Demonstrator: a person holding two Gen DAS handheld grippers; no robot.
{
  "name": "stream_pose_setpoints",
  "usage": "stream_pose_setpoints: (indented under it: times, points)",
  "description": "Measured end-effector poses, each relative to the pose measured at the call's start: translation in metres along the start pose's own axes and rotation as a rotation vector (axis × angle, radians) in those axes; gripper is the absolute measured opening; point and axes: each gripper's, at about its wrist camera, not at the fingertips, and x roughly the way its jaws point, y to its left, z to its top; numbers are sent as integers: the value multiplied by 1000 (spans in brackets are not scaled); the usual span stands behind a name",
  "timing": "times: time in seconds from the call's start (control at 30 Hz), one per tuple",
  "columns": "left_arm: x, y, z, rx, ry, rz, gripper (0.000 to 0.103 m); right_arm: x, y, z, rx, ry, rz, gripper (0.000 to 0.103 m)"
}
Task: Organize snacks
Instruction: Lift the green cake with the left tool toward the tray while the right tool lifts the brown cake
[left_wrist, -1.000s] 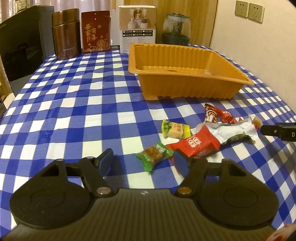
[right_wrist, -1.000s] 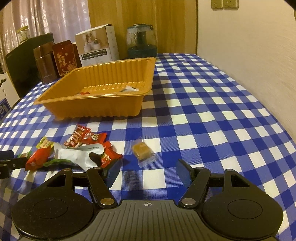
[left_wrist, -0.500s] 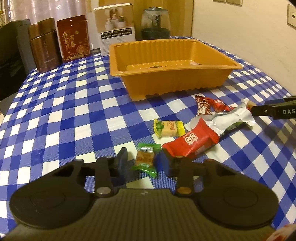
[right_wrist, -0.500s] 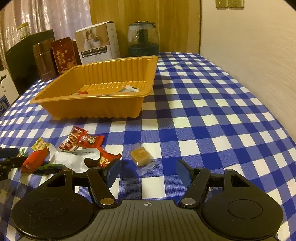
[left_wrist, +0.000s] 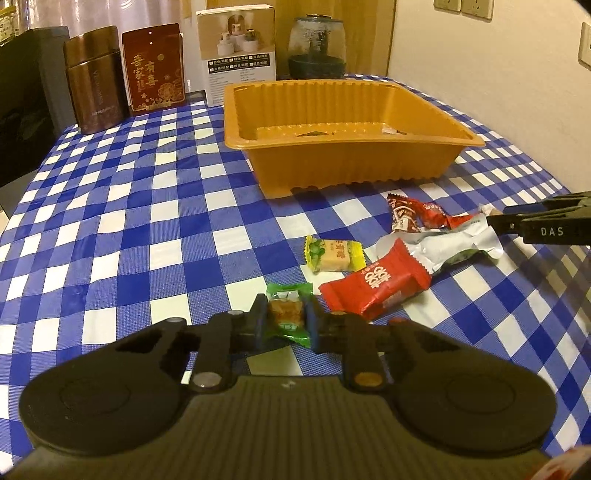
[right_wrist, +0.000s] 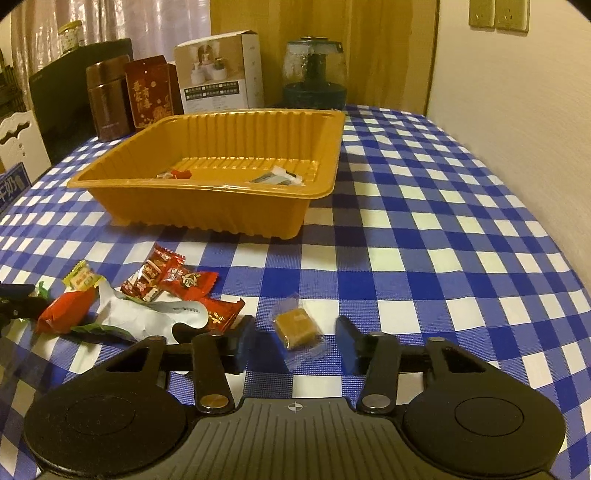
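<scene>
My left gripper (left_wrist: 286, 318) is shut on a green-wrapped candy (left_wrist: 285, 311) that lies on the blue checked tablecloth. Just beyond it are a yellow candy (left_wrist: 332, 254), a red packet (left_wrist: 376, 284), a silver wrapper (left_wrist: 454, 247) and dark red candies (left_wrist: 410, 214). The jaws of my right gripper (right_wrist: 294, 334) are closing around a clear-wrapped brown candy (right_wrist: 295, 325), and the pads stand a little off it on both sides. The orange tray (left_wrist: 354, 173) (right_wrist: 207, 206) stands farther back, with a few wrapped snacks (right_wrist: 277, 178) inside.
At the table's back edge stand a brown canister (left_wrist: 94, 81), a red box (left_wrist: 153, 70), a white carton (left_wrist: 238, 51) and a glass jar (left_wrist: 317, 48). A wall runs close along the right side. A finger of the right gripper (left_wrist: 546, 225) shows beside the snack pile.
The left jaws have closed onto the green candy, which now stands lengthwise between the pads. The right jaws have narrowed around the brown candy. Neither hand has shifted much.
</scene>
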Motion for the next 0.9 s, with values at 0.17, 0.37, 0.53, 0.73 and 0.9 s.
stream_pose_setpoints:
  times: [0.17, 0.37, 0.53, 0.73, 0.9]
  points:
    - [-4, 0, 3, -12, -6, 6, 19, -4, -1, 1, 23, 3, -5, 28]
    - [-13, -5, 12, -17, -36, 12, 19, -19, 5, 5, 10, -37, -5, 27]
    - [-20, -10, 21, -17, -64, 7, 19, -30, 9, 10, 21, -75, 10, 25]
    - [-22, -16, 28, -15, -78, -6, 19, -37, 10, 14, 34, -104, 16, 1]
    - [-22, -20, 31, -12, -82, -12, 19, -38, 11, 15, 35, -113, 17, 1]
